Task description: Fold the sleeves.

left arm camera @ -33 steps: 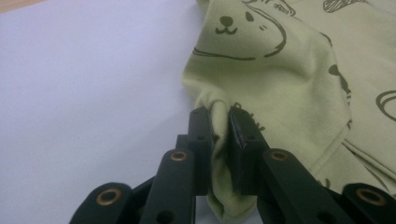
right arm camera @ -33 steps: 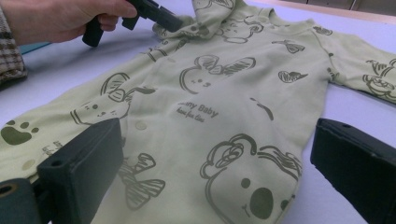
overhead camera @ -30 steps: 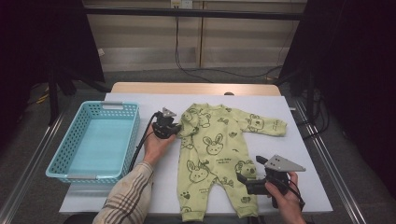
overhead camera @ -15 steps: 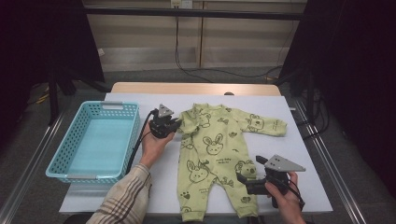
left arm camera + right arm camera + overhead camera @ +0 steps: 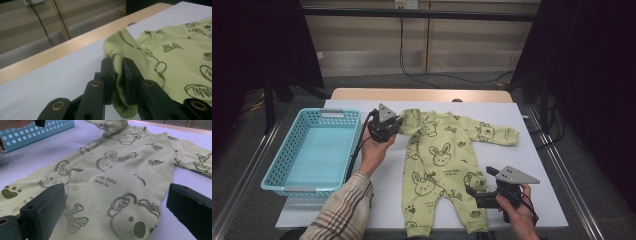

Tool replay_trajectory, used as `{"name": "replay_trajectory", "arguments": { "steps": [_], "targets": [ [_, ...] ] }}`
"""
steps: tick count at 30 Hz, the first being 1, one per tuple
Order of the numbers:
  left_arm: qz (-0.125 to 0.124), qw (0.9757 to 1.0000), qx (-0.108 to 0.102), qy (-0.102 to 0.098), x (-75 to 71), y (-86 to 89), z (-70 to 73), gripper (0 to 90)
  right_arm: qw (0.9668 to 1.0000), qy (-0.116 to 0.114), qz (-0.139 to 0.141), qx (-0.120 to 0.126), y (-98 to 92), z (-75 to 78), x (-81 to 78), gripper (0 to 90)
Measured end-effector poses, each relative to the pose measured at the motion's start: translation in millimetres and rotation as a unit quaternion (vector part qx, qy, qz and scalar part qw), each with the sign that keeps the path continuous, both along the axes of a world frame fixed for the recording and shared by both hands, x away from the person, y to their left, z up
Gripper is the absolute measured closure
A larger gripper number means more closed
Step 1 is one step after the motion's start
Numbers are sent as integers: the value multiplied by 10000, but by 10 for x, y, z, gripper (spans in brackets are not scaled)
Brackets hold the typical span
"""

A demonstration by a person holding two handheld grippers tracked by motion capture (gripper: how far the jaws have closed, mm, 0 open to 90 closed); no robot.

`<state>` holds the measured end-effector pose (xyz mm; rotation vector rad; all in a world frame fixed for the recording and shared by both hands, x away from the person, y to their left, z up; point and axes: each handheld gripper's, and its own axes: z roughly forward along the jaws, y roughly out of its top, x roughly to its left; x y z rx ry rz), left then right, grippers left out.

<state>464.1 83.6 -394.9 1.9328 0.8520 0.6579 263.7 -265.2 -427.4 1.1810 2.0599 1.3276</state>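
A light green baby romper (image 5: 442,160) with animal prints lies flat on the white table (image 5: 537,165). My left gripper (image 5: 396,126) is shut on the cuff of its left sleeve (image 5: 117,62) and holds that cuff raised off the table, with the fabric pinched between the two black pads (image 5: 107,75). My right gripper (image 5: 477,180) stands open low at the romper's right leg. In the right gripper view its wide-apart jaws flank the romper's lower body (image 5: 112,185) without pressing on it.
A light blue plastic basket (image 5: 341,114) stands on the table's left side, close to my left hand. A wooden strip (image 5: 422,94) runs along the table's far edge. The right sleeve (image 5: 497,134) lies spread toward the table's right.
My left gripper has risen a little with the sleeve cuff in it, lifting the sleeve off the table. The right gripper has stayed where it was.
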Motion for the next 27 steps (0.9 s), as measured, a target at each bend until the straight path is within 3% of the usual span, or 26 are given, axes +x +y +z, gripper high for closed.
{"name": "replay_trajectory", "arguments": {
  "steps": [7, 13, 19, 21, 27],
  "targets": [
    [-118, 9993, -321, -127, 14, -37, 118, 802, 10000, -18, 15, -54, -3, -5, 7, 23],
    [-363, 9983, -358, -297, 0, -129, 199, 801, 10000, -10, 14, -15, -2, -3, 5, 23],
    [-651, 9965, -477, -236, -14, -264, 182, 796, 10000, 3, 15, 0, -2, -1, 2, 23],
    [-785, 9960, -331, -253, -31, -323, 151, 795, 10000, 3, 13, -1, -3, 0, 2, 23],
    [-948, 9950, -223, -235, -53, -462, 77, 781, 10000, 4, 14, 1, -3, 2, -2, 23]
  ]
}}
